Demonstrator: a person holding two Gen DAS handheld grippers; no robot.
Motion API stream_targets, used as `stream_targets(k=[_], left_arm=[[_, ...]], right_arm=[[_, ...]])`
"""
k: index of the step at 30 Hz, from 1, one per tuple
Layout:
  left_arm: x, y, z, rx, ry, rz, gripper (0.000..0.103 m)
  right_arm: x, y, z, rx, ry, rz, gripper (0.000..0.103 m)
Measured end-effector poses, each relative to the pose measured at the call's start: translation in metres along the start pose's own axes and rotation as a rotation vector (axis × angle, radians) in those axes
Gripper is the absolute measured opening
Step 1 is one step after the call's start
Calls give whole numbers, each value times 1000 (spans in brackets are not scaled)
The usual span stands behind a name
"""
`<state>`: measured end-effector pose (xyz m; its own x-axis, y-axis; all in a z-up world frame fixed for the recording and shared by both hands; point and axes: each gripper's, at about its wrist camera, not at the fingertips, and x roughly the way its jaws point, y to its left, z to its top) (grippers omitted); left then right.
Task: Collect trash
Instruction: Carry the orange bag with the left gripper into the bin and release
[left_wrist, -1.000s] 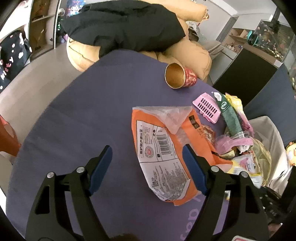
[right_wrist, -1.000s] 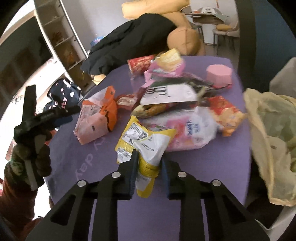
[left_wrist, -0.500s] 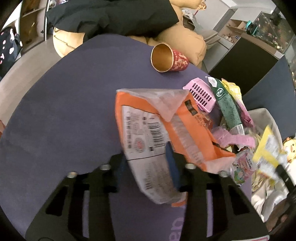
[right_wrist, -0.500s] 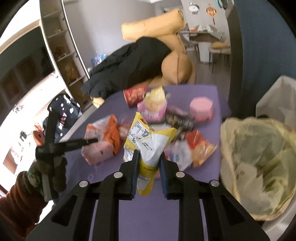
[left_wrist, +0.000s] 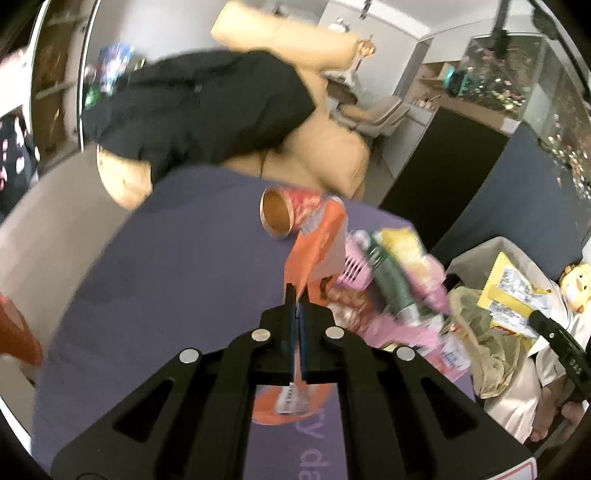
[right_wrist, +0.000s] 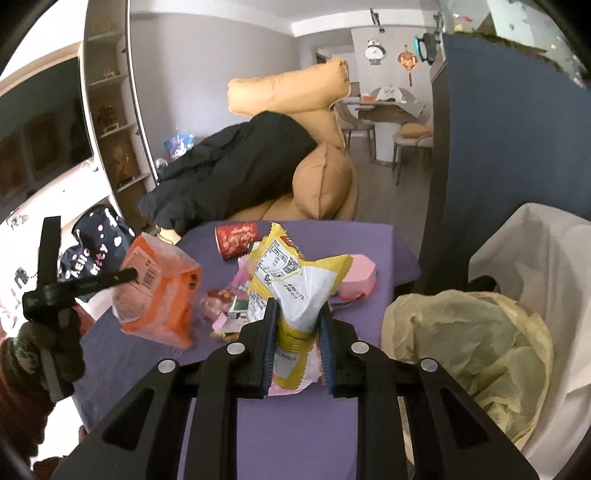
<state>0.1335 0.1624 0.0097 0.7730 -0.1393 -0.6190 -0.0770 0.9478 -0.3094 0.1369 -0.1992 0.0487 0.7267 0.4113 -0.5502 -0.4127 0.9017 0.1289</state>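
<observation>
My left gripper (left_wrist: 296, 295) is shut on an orange snack bag (left_wrist: 314, 243) and holds it lifted above the purple table (left_wrist: 177, 258); the bag also shows in the right wrist view (right_wrist: 159, 295). My right gripper (right_wrist: 297, 314) is shut on a yellow and white snack bag (right_wrist: 295, 280), held up left of the bin lined with a yellowish bag (right_wrist: 469, 343). That yellow bag (left_wrist: 513, 291) shows over the bin (left_wrist: 480, 332) in the left wrist view. Loose wrappers (left_wrist: 391, 288) lie on the table's right side.
A red paper cup (left_wrist: 284, 214) lies on its side at the table's far end, a pink lid (right_wrist: 358, 280) beside the wrappers. Tan cushions (right_wrist: 321, 184) with a black coat (right_wrist: 236, 166) sit behind the table. A dark blue panel (right_wrist: 498, 147) stands right.
My left gripper closed on the orange bag and lifted it off the table. My right gripper raised the yellow bag and carried it toward the bin.
</observation>
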Motion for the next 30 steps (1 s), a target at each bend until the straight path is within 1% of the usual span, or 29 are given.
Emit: stream_targets(k=[4, 8, 12, 15, 19, 21, 24, 26, 28, 30], left_arm=[[-21, -25, 21, 53, -55, -10, 1], [-36, -57, 43, 87, -93, -52, 1], [-39, -103, 58, 122, -104, -134, 1], [-32, -141, 63, 148, -96, -204, 1], [-11, -200, 61, 191, -56, -322, 1], [7, -234, 56, 214, -27, -387, 1], [37, -278, 42, 261, 6, -437, 1], [59, -305, 29, 303, 36, -453, 1], [93, -334, 10, 352, 99, -439, 1], [125, -350, -8, 377, 174, -414, 1]], right_arm=[[-17, -12, 7, -1, -50, -24, 21], [-35, -34, 12, 18, -96, -67, 21], [-50, -62, 14, 42, -129, -121, 21], [-66, -90, 10, 61, -146, -188, 21], [-84, -125, 3, 100, -157, -263, 21], [-92, -140, -1, 111, -162, -312, 21], [-104, -164, -6, 125, -167, -381, 21], [-109, -178, -11, 139, -171, -421, 21], [-112, -186, -16, 151, -170, -445, 21], [-112, -199, -16, 167, -168, -456, 21]])
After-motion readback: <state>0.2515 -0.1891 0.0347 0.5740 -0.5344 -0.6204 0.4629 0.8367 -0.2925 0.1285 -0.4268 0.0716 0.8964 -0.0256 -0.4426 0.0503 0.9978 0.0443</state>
